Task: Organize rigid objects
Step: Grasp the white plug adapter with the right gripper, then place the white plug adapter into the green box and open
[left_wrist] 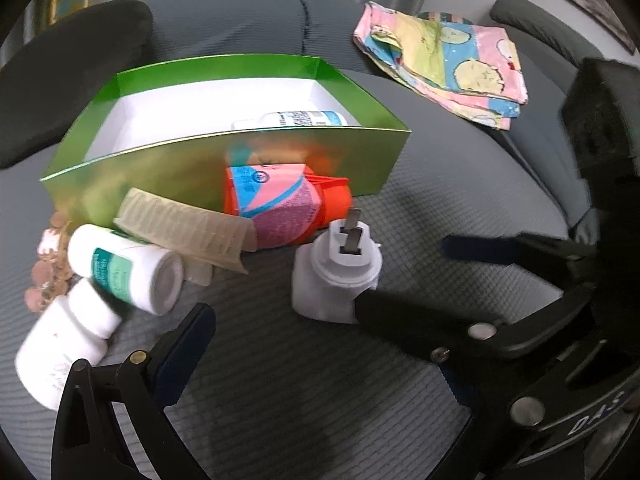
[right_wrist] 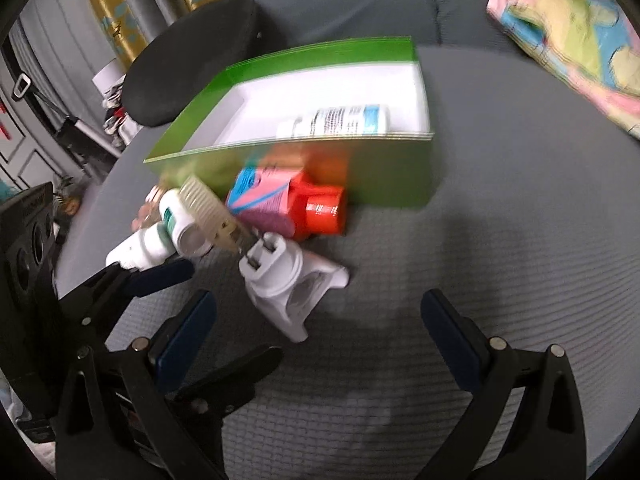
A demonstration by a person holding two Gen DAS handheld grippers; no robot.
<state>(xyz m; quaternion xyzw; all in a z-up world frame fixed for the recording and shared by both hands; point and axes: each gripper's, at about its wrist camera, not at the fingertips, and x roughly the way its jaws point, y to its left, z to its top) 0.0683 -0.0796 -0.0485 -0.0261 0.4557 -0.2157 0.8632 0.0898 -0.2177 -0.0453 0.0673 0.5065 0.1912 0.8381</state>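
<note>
A green box (left_wrist: 256,160) (right_wrist: 392,184) with a white inside lies on the grey sofa seat and holds one white bottle (left_wrist: 292,119) (right_wrist: 340,120). In front of it lie an orange bottle (left_wrist: 288,204) (right_wrist: 296,208), a white plug-in device (left_wrist: 336,276) (right_wrist: 280,280), a beige comb (left_wrist: 188,232) (right_wrist: 212,216) and two white bottles (left_wrist: 128,268) (right_wrist: 180,220). My left gripper (left_wrist: 320,340) is open just before the plug-in device. My right gripper (right_wrist: 316,328) is open, also just before it. Neither holds anything.
A folded pastel cloth (left_wrist: 444,68) (right_wrist: 568,40) lies on the seat to the right. A black cushion (left_wrist: 64,72) (right_wrist: 192,60) sits behind the box at left. A pinkish trinket (left_wrist: 48,276) lies by the white bottles. The right gripper (left_wrist: 500,280) shows in the left wrist view.
</note>
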